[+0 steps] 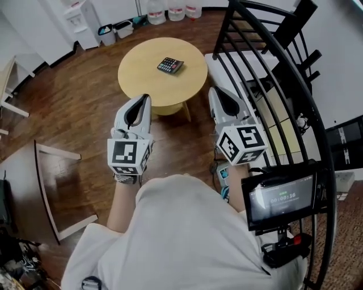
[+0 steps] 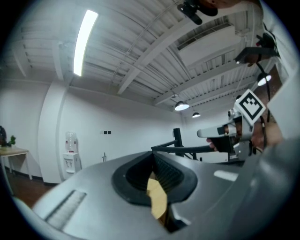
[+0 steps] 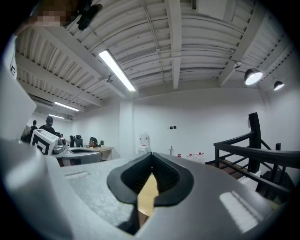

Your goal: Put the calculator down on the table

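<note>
A dark calculator (image 1: 170,65) lies flat on the round light-wood table (image 1: 142,76), right of its middle. No gripper is touching it. My left gripper (image 1: 144,97) hangs level just short of the table's near edge, jaws shut with nothing between them. My right gripper (image 1: 214,90) is level beside it, off the table's right rim, also shut and empty. In the left gripper view the jaw tips (image 2: 153,153) meet and a sliver of tabletop shows through the gap behind them. The right gripper view has the same closed tips (image 3: 151,154).
A black stair railing (image 1: 266,68) curves down the right side, close to my right gripper. Water bottles (image 1: 176,10), a dispenser (image 1: 85,22) and bins (image 1: 113,31) line the far wall. A low wooden table (image 1: 51,187) sits at the left on the wood floor.
</note>
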Available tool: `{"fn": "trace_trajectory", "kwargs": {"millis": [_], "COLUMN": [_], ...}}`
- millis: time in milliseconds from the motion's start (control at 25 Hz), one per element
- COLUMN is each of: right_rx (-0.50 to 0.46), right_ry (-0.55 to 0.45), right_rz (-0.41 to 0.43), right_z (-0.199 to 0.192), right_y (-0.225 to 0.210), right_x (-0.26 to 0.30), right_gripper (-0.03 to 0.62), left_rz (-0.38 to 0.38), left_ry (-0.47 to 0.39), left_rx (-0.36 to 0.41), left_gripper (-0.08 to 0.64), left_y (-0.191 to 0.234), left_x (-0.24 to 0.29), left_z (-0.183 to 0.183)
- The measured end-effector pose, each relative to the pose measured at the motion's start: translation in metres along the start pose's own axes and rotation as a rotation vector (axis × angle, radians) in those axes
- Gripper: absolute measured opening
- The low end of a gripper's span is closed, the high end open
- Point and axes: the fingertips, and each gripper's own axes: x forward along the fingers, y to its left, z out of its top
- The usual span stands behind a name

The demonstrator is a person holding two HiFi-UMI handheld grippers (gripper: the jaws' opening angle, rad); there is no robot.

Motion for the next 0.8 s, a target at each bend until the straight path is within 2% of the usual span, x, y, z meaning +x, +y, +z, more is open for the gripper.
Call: {"fn": "trace_trajectory", "kwargs": {"millis": [200,400,560,800], "right_rx": [-0.019,-0.043,-0.061,-0.022], "right_ry": [-0.010,-0.062,-0.068,-0.034], "right_rz": [0.038,-0.016,-0.018,-0.044], "right_z": [0.005,0.016,0.016,0.001], "right_y": [0.014,0.009,0.011,0.004], "right_x": [0.006,0.004,0.004,0.001], "right_gripper": [0.005,0.003,0.002,0.002], "left_rz": [0.074,0.053,0.062,0.028], "left_ry": [-0.060,-0.066,-0.074,-0.061], "left_rx": [-0.042,-0.015,-0.068,-0.146], "left_gripper": [-0.014,-0.015,-0.012,0.006], "left_y": [0.012,0.010,0.017,0.014], "left_x": [-0.004,-0.003,-0.001,0.004], "left_z": [0.013,0.020,0.017,0.013]}}
